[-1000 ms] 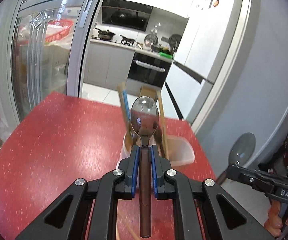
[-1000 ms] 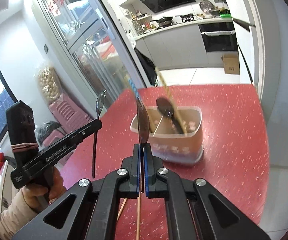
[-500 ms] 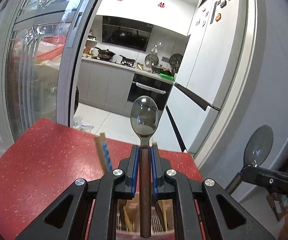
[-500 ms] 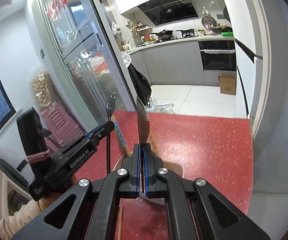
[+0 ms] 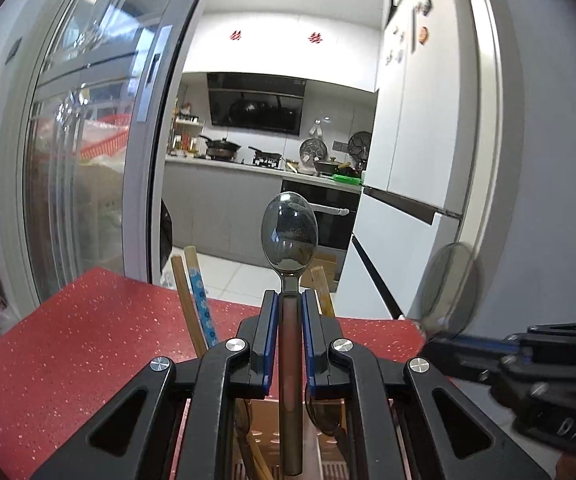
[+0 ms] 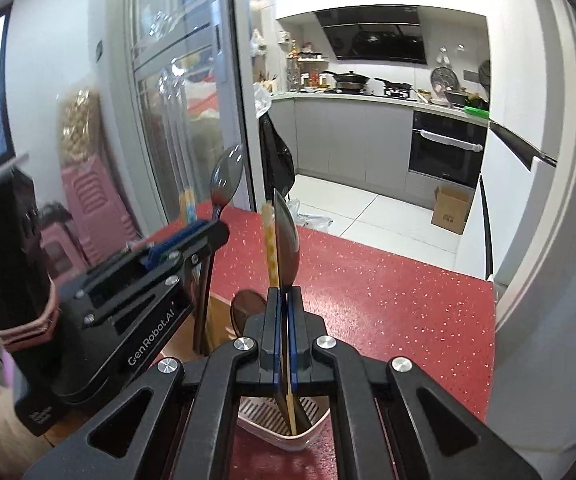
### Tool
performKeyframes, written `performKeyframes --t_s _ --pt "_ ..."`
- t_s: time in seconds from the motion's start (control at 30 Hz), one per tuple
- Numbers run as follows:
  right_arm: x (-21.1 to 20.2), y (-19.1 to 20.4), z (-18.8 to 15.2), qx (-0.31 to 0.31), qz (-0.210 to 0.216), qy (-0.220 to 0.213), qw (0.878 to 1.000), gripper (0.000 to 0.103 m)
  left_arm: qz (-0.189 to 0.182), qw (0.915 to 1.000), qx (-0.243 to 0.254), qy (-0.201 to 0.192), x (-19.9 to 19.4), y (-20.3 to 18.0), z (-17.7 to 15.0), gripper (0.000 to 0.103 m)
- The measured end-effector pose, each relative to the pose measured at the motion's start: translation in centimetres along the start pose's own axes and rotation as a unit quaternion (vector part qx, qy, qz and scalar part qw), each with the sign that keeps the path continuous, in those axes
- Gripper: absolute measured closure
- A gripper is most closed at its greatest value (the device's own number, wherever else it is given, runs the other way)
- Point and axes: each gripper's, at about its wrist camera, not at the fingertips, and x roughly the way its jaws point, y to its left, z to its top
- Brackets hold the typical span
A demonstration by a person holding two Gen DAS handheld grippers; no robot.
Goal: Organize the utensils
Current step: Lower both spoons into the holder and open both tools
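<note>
My left gripper (image 5: 289, 300) is shut on a metal spoon (image 5: 289, 236), held upright with its bowl up and its brown handle hanging over the utensil holder (image 5: 272, 444) below. It also shows in the right wrist view (image 6: 212, 236). My right gripper (image 6: 284, 296) is shut on a second spoon (image 6: 286, 240), seen edge-on, its handle reaching down into the pink-rimmed holder (image 6: 288, 436). That spoon's bowl shows blurred in the left wrist view (image 5: 449, 284). Chopsticks (image 5: 192, 300) and another spoon (image 6: 246, 308) stand in the holder.
The holder stands on a red speckled table (image 6: 387, 304), whose far edge meets a kitchen doorway. A glass sliding door (image 5: 88, 160) is to the left and a white fridge (image 5: 419, 160) to the right. A cardboard box (image 6: 449, 208) sits on the kitchen floor.
Both grippers have come in over the holder, which has slid to the bottom of both views. The two spoons now hang upright above it, and the grippers are closer together.
</note>
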Motion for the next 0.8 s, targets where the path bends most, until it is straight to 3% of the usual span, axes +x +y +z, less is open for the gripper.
performKeyframes --t_s 0.47,0.8 --pt "2.5 -0.3 -1.7 0.015 0.028 0.048 0.998 0.1 0.018 0.9986 0.045 0.024 -0.8 -0.4 -2.3 0.063" --pt "3.4 -0.8 -2.3 0.047 0.039 0.07 0.996 0.099 0.019 0.998 0.03 0.053 -1.0 0.7 -2.7 0.063"
